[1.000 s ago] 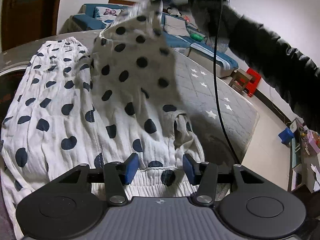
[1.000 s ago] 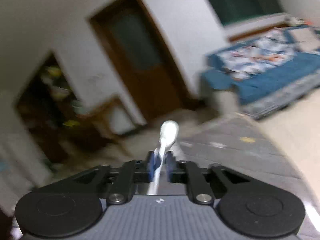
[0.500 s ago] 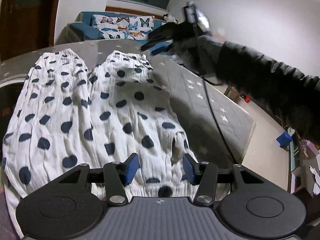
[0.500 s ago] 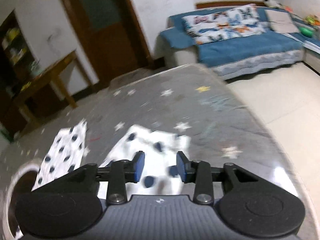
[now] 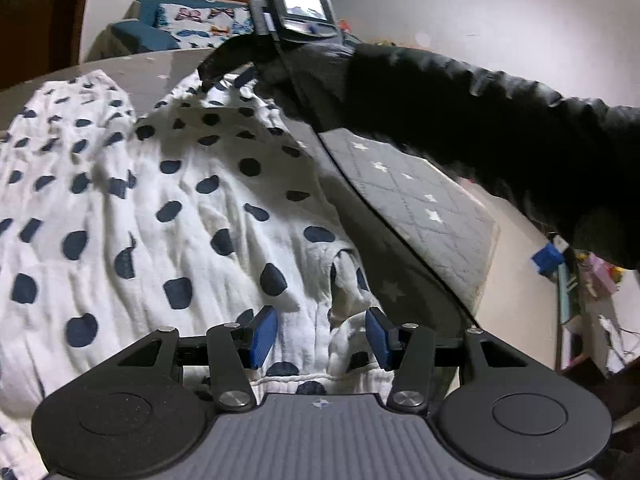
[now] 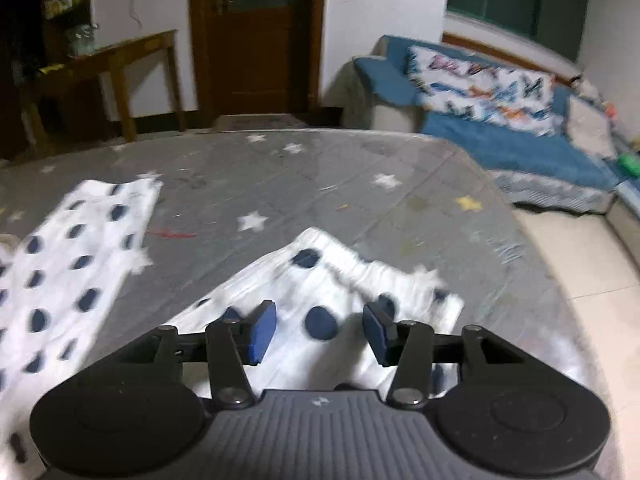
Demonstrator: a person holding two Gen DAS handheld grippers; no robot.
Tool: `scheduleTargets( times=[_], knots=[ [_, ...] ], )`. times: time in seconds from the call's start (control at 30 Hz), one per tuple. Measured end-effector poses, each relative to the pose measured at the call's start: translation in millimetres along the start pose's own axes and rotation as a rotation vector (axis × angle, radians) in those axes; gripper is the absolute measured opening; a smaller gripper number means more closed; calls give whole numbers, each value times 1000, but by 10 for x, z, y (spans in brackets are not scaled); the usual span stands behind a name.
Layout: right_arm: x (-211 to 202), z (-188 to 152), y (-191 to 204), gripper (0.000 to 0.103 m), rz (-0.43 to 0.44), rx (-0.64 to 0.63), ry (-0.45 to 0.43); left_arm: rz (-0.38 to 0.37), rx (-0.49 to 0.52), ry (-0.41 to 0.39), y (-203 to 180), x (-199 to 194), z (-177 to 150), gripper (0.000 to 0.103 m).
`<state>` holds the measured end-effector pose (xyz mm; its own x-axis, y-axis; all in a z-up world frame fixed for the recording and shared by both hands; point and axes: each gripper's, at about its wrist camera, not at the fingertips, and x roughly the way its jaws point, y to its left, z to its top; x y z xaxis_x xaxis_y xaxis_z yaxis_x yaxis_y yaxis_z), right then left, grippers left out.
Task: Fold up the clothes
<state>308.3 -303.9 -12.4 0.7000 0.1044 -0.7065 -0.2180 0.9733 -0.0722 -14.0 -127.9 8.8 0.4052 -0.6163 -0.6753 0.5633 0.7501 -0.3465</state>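
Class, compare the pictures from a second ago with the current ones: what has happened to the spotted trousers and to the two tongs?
The right tongs, which pinched one leg of the spotted trousers and held it up, came down and let go. Their jaws have just been opening, and the leg now lies flat beside the other on the grey starred mat. The left tongs stayed open over the waistband, gripping nothing.

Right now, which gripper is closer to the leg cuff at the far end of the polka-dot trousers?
Right. The right gripper hovers open just over the far cuff of the trousers. The left gripper is open at the near waistband end, a full trouser length away.
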Motion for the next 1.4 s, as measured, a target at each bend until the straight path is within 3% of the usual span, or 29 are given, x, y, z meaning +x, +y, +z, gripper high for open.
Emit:
scheduleTargets(
  times=[0.27,0.5,0.73,0.9,1.23,1.4],
  knots=[
    [17,5,-189,51,-78,5,-7,-112,19,23,-123,107,-18,53],
    [-368,-63,-268,53,11,11,-41,-64,-11,-28,58,-185,0,54],
    [-794,-388,-29,57,194,-48,-29,121,-99,-149,444,-560,66,55],
    [-886,-593,166,57,250,-85,-13,281,-194,-197,842,-631,221,53],
    [-882,-809,124,61,217,-79,-5,433,-314,-175,1390,-556,160,13],
    [-934,-885,-40,61,184,-52,-8,475,-317,-185,1453,-614,109,6]
  ],
)
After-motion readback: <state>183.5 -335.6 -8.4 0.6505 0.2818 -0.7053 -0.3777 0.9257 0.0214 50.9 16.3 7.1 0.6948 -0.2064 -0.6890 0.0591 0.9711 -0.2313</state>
